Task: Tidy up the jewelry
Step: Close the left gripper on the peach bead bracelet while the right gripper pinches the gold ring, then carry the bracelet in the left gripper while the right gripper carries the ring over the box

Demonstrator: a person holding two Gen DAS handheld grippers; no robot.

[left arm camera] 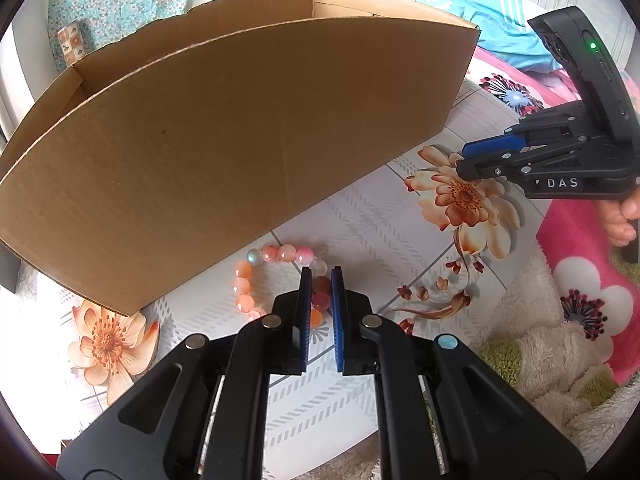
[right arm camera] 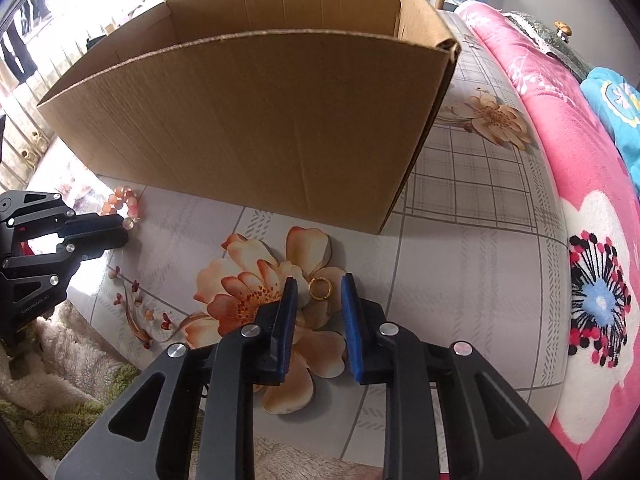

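Only left fingers [left arm camera: 321,280] clamped on bracelet [left arm camera: 280,276]; right fingers [right arm camera: 320,286] apart beside box [right arm camera: 256,120].

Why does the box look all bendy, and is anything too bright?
Left wrist view: the fisheye lens bows the box edges; beads look sharp. Right wrist view: the box curves too; the top-left corner glares white; the ring is sharp.
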